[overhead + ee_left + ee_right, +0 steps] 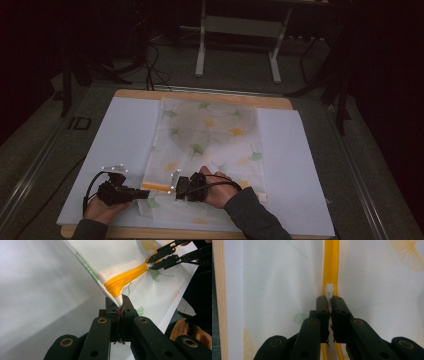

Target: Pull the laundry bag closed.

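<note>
A white mesh bag point(210, 135) printed with green and yellow leaves lies flat on a white board point(120, 135). Its orange zipper point(156, 187) runs along the near left edge. My left gripper point(145, 194) is shut on the bag's corner at the zipper's end point(117, 287), and the cloth is lifted and pulled taut there. My right gripper point(175, 189) lies just to the right, shut on the white zipper pull point(329, 288) on the orange zipper point(330, 265). In the left gripper view the right gripper point(151, 263) pinches the zipper farther along.
The white board rests on a wooden tabletop point(200, 95) whose edge shows at the back. A white metal stand point(235, 50) and cables stand on the dark floor beyond. Bare board point(295, 165) lies to the right of the bag.
</note>
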The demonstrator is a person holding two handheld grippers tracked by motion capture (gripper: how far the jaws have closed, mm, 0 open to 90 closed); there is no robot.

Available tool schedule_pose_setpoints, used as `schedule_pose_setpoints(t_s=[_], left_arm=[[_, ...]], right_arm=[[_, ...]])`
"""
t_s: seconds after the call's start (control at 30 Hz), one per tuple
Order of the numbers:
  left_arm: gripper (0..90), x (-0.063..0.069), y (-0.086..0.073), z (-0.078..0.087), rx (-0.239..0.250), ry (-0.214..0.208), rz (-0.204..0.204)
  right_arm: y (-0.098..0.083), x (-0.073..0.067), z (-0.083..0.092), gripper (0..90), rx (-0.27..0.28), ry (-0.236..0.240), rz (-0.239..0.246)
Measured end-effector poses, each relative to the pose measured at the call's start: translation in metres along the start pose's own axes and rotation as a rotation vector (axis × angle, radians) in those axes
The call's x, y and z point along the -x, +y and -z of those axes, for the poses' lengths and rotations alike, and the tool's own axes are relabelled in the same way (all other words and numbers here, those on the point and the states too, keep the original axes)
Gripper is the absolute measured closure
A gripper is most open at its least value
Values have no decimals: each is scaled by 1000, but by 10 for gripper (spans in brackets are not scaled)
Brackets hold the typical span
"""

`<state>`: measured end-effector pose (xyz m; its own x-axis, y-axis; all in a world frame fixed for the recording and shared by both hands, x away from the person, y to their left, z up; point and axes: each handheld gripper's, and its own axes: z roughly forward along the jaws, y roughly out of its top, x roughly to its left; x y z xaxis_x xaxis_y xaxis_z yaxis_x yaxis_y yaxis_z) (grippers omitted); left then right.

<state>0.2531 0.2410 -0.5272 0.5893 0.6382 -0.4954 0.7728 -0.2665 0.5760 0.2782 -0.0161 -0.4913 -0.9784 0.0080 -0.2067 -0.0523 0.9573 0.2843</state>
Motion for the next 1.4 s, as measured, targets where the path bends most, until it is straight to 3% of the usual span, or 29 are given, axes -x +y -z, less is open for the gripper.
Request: schedule_pose_setpoints(t_s=[0.53,1.4], left_arm=[[884,-1,-1,1,1,0,7],[885,-1,-1,2,8,7,10]], right_arm=[[-16,5,5,852,-42,-1,-10],[-38,8,15,852,-66,-10,-33]])
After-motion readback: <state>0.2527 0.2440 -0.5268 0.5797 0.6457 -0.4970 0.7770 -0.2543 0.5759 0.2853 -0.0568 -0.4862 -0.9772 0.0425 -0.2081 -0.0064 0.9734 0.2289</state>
